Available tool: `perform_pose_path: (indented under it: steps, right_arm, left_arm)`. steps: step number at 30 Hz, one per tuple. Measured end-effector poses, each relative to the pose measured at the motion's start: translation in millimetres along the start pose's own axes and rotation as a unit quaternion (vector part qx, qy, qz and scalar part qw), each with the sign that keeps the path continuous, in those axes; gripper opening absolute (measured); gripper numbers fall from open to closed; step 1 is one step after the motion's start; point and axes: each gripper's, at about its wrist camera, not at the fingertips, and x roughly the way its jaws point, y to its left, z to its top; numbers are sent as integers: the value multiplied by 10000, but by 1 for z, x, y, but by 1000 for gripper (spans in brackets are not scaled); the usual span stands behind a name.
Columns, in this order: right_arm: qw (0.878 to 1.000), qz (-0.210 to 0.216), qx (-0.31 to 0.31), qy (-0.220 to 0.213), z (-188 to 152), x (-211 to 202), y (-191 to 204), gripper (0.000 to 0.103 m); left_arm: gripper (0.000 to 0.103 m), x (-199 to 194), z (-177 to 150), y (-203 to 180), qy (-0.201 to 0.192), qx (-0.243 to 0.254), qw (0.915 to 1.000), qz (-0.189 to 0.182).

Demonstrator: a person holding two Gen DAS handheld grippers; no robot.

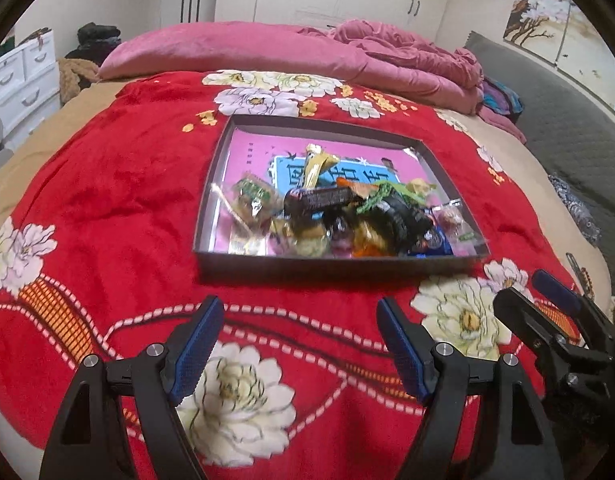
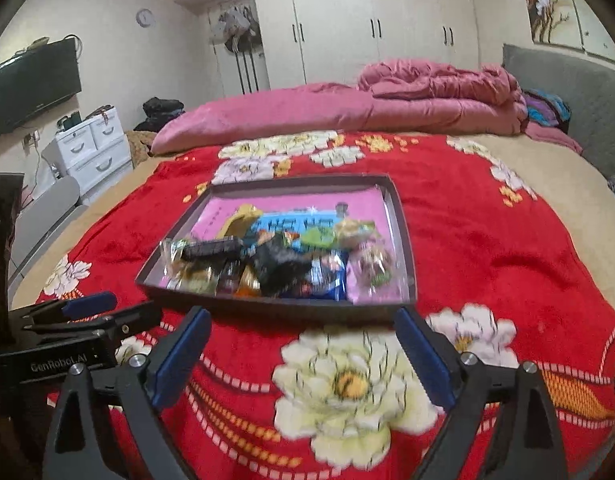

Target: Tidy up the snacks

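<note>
As far as I can judge from both wrist views, the gathering part looks done: every snack I can see lies inside the shallow dark box (image 1: 335,266), which sits on the red flowered blanket (image 1: 119,200) on the bed. The snacks (image 1: 339,216) are heaped toward the near edge of the box, wrappers overlapping, while the far half shows only the pink printed lining. I see no loose wrappers on the blanket around the box in either view.

My left gripper (image 1: 299,350) hangs over the blanket just short of the box, fingers spread wide and holding nothing. My right gripper (image 2: 303,354) is the same: fingers apart, empty, the box's near wall just ahead of them.

What may be left, I reckon, is tidying the heap into some order inside the box, if that is wanted; otherwise the job looks close to finished.
</note>
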Motion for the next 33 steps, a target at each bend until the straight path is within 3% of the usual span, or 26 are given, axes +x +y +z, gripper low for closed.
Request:
perform_pose_path:
  steps: [11,33]
  right_arm:
    - [9998,-139,-98,102,-19,-23,12,94]
    - [9995,-153,-105,242,-19,-15,13,94]
  left_arm:
    - [80,-14,-21,-2,236,13,9996,-145]
    - [80,-10,-21,-8,256,190,9994,-115]
